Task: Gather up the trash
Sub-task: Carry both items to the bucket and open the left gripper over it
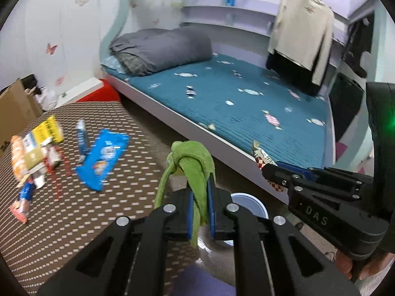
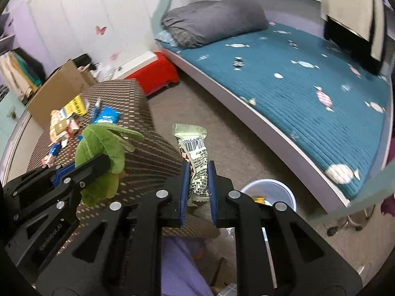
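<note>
My left gripper is shut on a knotted green cloth, held above the floor beside the brown dotted table; the cloth also shows in the right wrist view. My right gripper is shut on a white wrapper with a barcode and red checks, held above the floor left of a white bin. The wrapper's tip shows in the left wrist view. Several wrappers lie on the table, among them a blue one and a yellow one.
A bed with a teal cover and grey bedding runs along the right. A red stool and a cardboard box stand behind the table. Clothes hang over the bed. The bin stands on grey carpet.
</note>
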Motion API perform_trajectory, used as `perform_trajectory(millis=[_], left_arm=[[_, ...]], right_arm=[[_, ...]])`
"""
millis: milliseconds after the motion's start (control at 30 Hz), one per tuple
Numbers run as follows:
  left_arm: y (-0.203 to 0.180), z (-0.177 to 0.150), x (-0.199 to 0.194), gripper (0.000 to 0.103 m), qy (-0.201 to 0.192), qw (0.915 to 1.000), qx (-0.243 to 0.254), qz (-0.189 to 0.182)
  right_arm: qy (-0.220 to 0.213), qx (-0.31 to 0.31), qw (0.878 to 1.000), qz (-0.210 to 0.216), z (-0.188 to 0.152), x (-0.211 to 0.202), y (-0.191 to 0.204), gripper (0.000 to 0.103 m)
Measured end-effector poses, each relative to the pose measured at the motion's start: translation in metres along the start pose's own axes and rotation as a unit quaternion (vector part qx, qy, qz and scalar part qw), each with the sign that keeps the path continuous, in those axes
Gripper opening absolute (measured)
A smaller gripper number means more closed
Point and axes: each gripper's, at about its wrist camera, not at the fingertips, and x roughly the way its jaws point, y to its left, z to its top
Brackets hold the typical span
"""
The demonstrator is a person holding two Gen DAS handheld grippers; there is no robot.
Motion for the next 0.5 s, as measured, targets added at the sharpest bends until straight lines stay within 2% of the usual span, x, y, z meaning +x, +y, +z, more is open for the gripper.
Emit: perform_trajectory(millis=[233,500], left_arm=[[-0.049,-0.006,0.030,0.010,0.036,0.9977,0.048,-0.031],[-0.100,-0.020,0.072,0.010,0.088,0.9895,0.099,-0.057]], right_arm=[[0.007,0.063,0.997,-0.031,-0.020,-0.001,-0.058,0.015],[0.022,0.141,0.987,-0.076,-0.051,0.004,-0.122,0.015]])
